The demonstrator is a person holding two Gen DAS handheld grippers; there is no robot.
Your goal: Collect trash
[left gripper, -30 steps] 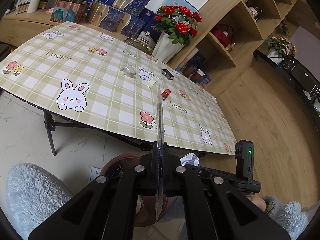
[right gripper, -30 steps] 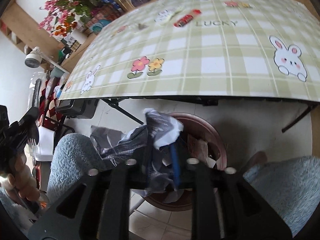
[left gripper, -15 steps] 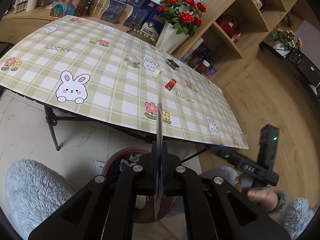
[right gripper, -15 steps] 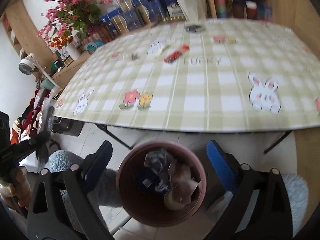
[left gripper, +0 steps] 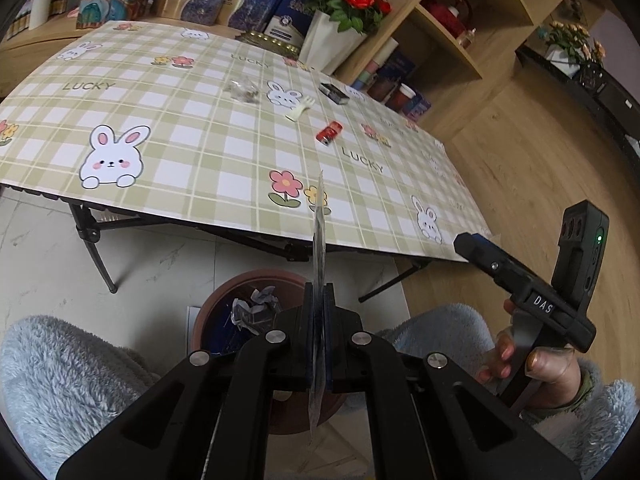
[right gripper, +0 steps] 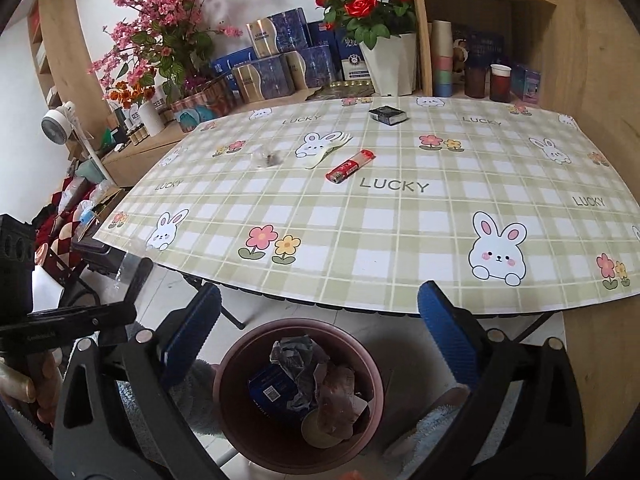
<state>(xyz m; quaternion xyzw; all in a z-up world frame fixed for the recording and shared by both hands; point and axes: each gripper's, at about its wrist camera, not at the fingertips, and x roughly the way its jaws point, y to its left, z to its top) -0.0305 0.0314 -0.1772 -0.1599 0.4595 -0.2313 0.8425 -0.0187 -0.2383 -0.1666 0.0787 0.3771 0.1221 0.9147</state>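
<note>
Step in hand, as I read it: drop the left gripper's piece into the bin. Left gripper (left gripper: pixel 318 336) is clamped on a thin clear plastic wrapper (left gripper: pixel 319 224), seen edge-on, standing up from the shut pads at frame centre. The brown bin (right gripper: pixel 236 364) sits on the floor below the near table edge, bottom centre in both views; the crumpled grey wrapper (right gripper: pixel 294 354) and other scraps already lie inside it.

To do it well: bring the pads over the middle of the bin mouth before letting go, since a light film can drift and land on the floor tiles; open fully and watch for it clinging to a pad.

Right gripper (right gripper: pixel 320 328) has its jaws spread wide, having just been opening, nothing between them, the bin mouth visible in the gap.

Still on the checked tablecloth (right gripper: pixel 400 216): red lighter (right gripper: pixel 351 166) centre, cream plastic fork (right gripper: pixel 326 149) just upper left of it, small clear wrapper (right gripper: pixel 266 158) further left, black box (right gripper: pixel 387 114) near the far edge.

Pose: both grippers angle down and forward. In the left view the right hand (left gripper: pixel 536 364) grips its handle at lower right; in the right view the left hand (right gripper: pixel 24 384) is at the lower left edge, fingers around its handle
</note>
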